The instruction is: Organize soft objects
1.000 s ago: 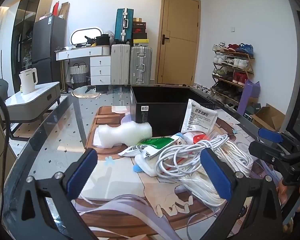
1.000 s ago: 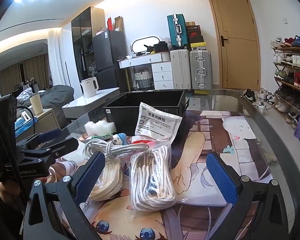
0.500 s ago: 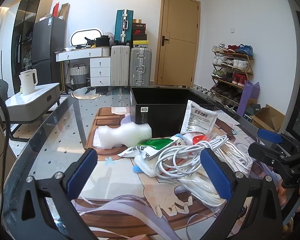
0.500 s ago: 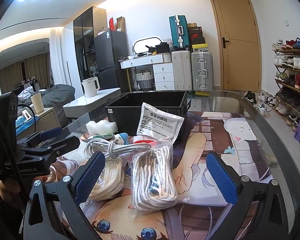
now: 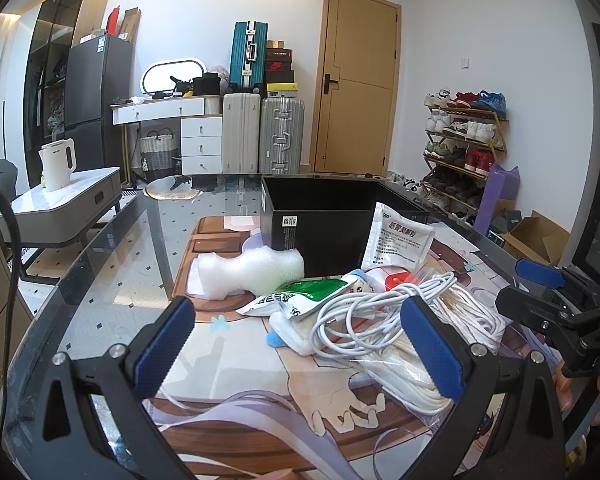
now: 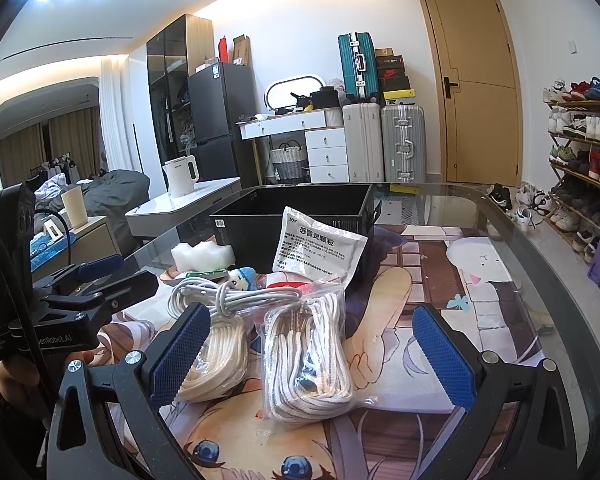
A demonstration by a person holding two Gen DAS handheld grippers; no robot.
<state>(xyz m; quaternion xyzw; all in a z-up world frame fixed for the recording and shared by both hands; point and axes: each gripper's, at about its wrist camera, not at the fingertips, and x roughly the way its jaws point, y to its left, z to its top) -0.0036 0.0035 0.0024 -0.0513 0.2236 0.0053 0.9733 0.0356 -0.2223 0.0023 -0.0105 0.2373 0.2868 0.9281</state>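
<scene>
Your left gripper (image 5: 300, 340) hangs with its blue pads spread wide and nothing between them, low over the glass table (image 5: 112, 264). Your right gripper (image 6: 312, 354) is just as wide and just as empty.

Take the black bin (image 6: 296, 216) as your landmark. The soft things lie heaped on the printed mat (image 6: 440, 280) in front of its near wall. A white sachet (image 6: 318, 250) leans upright against that wall, its printed face toward your right camera. Left of the bin's near corner, in your left view, a white foam piece (image 5: 252, 272) lies with its long axis across the table, one end touching the bin wall. In front of the bin lies a green-and-white pouch (image 5: 300, 296), long axis running up and to the right toward the bin. Just beside it a coiled white cable (image 5: 364, 316) rests on top of the heap.

Nearest you, two bagged rope bundles lie side by side. The bagged white rope (image 6: 306, 354) sits between your right gripper's pads, its long axis pointing away from you toward the bin. The cream rope bundle (image 6: 216, 356) lies left of it, about parallel, partly behind your right gripper's left pad.
</scene>
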